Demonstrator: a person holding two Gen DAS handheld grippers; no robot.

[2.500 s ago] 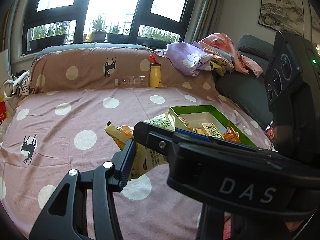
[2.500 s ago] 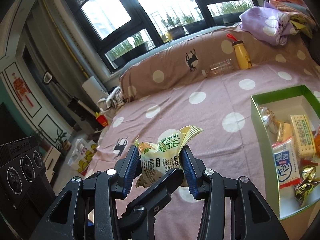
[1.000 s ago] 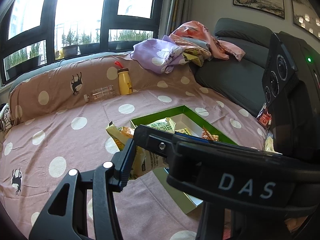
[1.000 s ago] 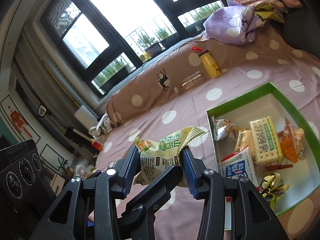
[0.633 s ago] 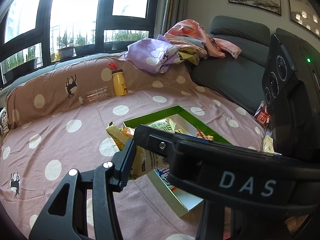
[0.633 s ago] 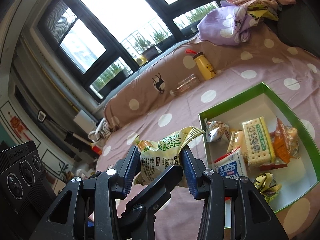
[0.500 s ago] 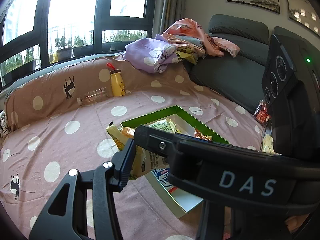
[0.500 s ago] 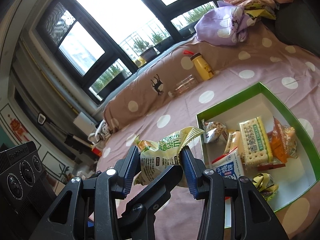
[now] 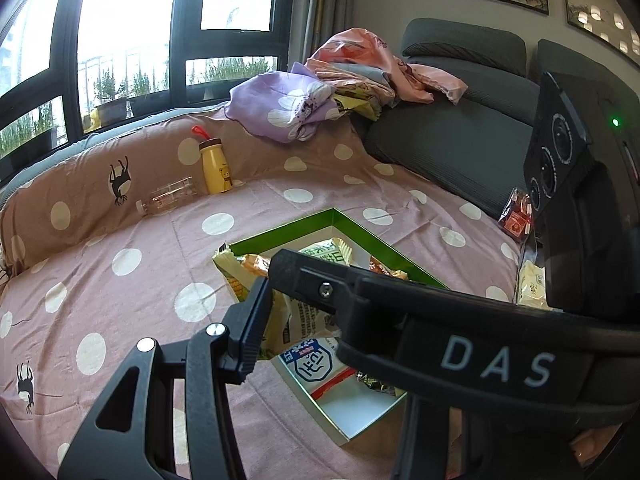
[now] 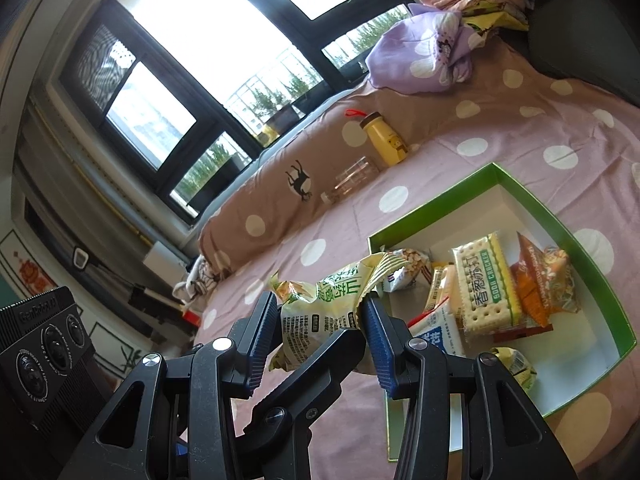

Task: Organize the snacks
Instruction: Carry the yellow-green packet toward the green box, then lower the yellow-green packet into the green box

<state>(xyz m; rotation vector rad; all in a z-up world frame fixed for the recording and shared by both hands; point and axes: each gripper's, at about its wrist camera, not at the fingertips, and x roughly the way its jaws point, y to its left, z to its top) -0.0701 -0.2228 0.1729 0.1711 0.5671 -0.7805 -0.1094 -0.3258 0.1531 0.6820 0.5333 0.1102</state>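
over my polka-dot bed cover (image 10: pixel 520 148), a green box (image 10: pixel 432 210) of packets sits open; my right gripper (image 10: pixel 320 320) and left gripper (image 9: pixel 280 312) both clamp 1 pale snack bag (image 10: pixel 320 304), held just beside the box's near edge.

In the left wrist view, the right hand-held gripper (image 9: pixel 320 304) crosses the frame and hides most of the box (image 9: pixel 280 236), the lower part of the pale bag (image 9: pixel 304 320) and the left hand-held gripper's (image 9: pixel 288 308) second finger. The red packet (image 9: pixel 516 220) is partly covered, its print unreadable.
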